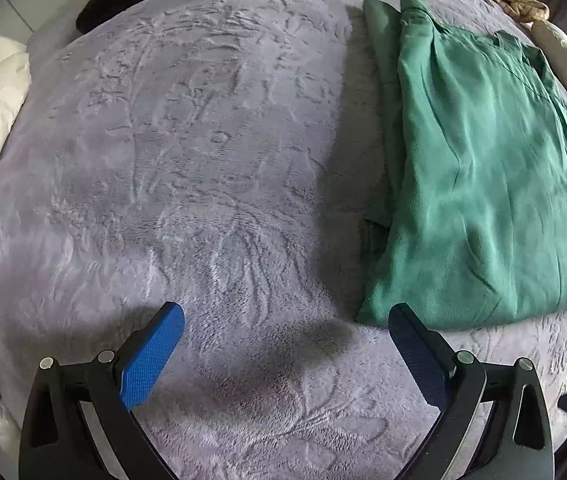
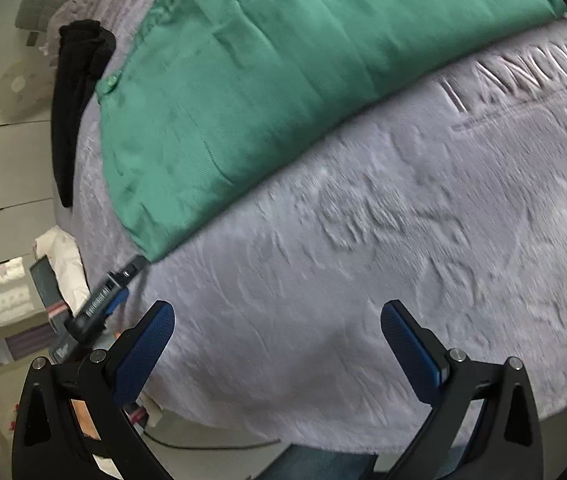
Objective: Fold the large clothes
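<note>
Grey plush blanket (image 1: 187, 152) covers the bed; a green garment (image 1: 483, 184) lies part-folded at 2 o'clock in the left wrist view.

Left gripper (image 1: 285, 330) and right gripper (image 2: 277, 330) both hang spread and empty above the blanket; the garment looks folded lengthwise into a long panel, sides tucked in; judged from this, a crosswise fold or two remains; its long axis runs from 5 to 12 o'clock in the left view, collar end far; a black cloth (image 2: 77, 100) lies beyond it.

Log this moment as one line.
left hand-held gripper: open, empty | right hand-held gripper: open, empty | green shirt: folded on grey blanket
</note>
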`<state>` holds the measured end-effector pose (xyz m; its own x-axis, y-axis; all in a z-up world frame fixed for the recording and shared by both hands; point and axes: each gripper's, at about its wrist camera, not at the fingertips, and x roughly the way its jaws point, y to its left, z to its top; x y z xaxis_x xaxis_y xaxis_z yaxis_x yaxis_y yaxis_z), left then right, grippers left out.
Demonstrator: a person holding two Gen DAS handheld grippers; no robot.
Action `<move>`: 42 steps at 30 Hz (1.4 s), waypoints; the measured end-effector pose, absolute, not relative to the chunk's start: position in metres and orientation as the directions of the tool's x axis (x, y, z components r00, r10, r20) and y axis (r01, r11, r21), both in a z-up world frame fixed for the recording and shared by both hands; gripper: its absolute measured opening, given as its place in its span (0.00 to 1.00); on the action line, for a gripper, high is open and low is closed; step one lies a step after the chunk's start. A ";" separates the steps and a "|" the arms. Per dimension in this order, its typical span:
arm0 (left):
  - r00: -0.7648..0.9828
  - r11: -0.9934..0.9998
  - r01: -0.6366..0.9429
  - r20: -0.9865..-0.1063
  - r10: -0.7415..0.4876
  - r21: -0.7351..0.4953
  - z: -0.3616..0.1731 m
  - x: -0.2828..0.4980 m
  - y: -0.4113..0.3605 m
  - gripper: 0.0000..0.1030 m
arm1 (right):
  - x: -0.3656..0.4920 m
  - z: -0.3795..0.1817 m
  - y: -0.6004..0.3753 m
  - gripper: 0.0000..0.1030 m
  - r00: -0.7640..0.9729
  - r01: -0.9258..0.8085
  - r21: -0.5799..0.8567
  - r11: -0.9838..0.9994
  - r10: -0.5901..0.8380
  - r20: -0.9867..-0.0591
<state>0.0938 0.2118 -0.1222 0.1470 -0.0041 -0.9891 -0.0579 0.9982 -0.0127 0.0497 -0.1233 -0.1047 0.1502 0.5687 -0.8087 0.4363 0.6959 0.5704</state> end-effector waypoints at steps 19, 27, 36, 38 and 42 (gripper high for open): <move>0.259 0.933 -0.010 -0.902 -0.345 -0.359 -0.116 0.133 0.219 0.99 | 0.116 -0.167 -0.096 1.00 0.412 0.358 0.886 0.294 0.802 -0.433; 0.247 0.849 -0.026 -0.826 -0.506 -0.528 -0.118 0.171 0.214 0.99 | 0.137 -0.181 -0.078 0.48 0.471 0.367 0.926 0.091 0.840 -0.270; 0.115 0.626 -0.048 -0.627 -0.771 -0.778 -0.135 0.206 0.191 0.99 | 0.154 -0.133 -0.093 0.14 0.427 0.195 0.977 0.084 0.890 -0.161; 0.098 0.576 -0.050 -0.578 -0.810 -0.816 -0.136 0.216 0.174 0.99 | 0.158 -0.124 -0.089 0.14 0.399 0.161 0.979 0.127 0.899 -0.183; 0.074 0.727 -0.017 -0.726 -0.684 -0.686 -0.139 0.221 0.147 0.69 | 0.158 -0.132 -0.078 0.14 0.292 0.182 0.949 0.259 0.907 -0.303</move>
<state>0.2205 0.1467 -0.1386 0.0735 -0.6836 -0.7261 -0.0173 0.7271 -0.6863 0.1577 -0.0784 -0.1317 0.2920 0.9070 -0.3034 0.1815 0.2588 0.9487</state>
